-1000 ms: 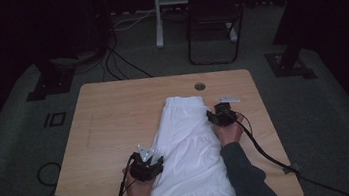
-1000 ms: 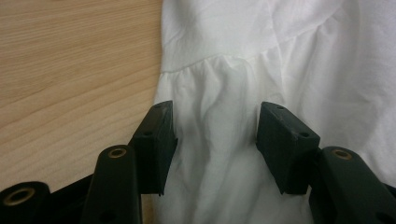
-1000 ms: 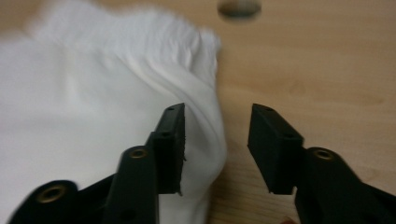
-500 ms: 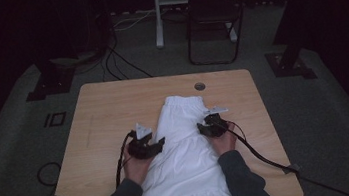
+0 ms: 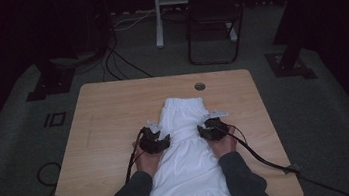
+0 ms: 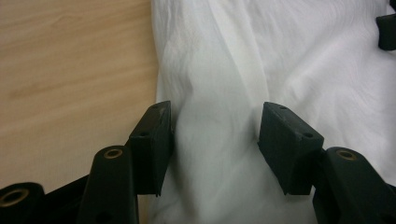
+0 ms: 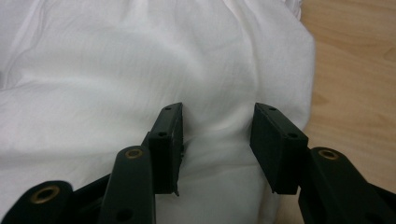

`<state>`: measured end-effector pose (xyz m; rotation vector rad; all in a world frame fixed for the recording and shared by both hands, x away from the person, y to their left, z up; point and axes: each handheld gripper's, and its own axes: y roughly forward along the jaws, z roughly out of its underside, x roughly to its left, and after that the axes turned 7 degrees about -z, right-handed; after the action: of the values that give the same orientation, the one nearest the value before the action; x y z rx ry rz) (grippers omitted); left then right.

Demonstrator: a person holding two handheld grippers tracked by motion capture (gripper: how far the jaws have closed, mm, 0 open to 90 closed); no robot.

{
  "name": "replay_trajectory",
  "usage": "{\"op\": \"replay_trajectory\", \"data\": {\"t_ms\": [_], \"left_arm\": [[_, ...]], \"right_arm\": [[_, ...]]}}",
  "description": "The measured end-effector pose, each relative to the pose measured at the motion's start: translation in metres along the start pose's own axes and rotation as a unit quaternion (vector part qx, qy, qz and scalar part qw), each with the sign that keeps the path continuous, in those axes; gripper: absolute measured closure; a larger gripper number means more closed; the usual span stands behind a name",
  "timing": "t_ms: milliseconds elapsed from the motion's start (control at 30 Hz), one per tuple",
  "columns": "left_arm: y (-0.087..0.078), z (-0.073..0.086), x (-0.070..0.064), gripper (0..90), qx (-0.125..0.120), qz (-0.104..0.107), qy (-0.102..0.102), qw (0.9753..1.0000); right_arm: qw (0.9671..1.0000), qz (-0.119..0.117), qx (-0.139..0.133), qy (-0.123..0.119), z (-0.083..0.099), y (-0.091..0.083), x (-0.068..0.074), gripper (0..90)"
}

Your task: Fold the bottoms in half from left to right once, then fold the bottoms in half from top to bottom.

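Note:
A white garment (image 5: 187, 146) lies lengthwise on the wooden table (image 5: 110, 121), with its gathered end (image 5: 183, 104) toward the far side. My left gripper (image 5: 156, 141) presses on the garment's left edge, jaws open around a raised fold of the white cloth (image 6: 219, 70). My right gripper (image 5: 211, 129) sits on the garment's right edge, also open, with cloth (image 7: 140, 60) bulging between its jaws. In the left gripper view the left gripper (image 6: 215, 140) straddles the fold. In the right gripper view the right gripper (image 7: 217, 140) does the same near the table's bare wood (image 7: 355, 70).
A round cable hole (image 5: 200, 86) is in the table's far side. A folding chair (image 5: 213, 22) and a white stand (image 5: 157, 14) are on the carpet beyond. Each gripper trails a black cable (image 5: 265, 160) off the table's near edge.
My left gripper has moved forward along the garment's left edge. My right gripper has come back and inward, so both now sit level on opposite sides of the garment.

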<state>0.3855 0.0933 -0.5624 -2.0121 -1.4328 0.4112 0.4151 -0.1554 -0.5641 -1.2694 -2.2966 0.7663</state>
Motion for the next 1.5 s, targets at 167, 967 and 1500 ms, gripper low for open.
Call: {"op": "replay_trajectory", "data": {"t_ms": [167,967,1500], "left_arm": [[-0.02,0.017,-0.013,45.2,-0.001,-0.008,-0.006,0.9999],[0.038,-0.038,0.012,28.3,0.014,0.02,0.008,0.9997],[0.039,-0.035,0.01,28.0,0.008,0.014,0.012,0.9998]], "right_arm": [[1.0,-0.004,-0.001,-0.006,0.013,-0.012,0.011,53.5],[0.9998,-0.008,-0.014,-0.013,0.025,-0.02,0.018,53.7],[0.9993,-0.034,-0.012,0.003,-0.022,-0.026,-0.012,20.1]]}}
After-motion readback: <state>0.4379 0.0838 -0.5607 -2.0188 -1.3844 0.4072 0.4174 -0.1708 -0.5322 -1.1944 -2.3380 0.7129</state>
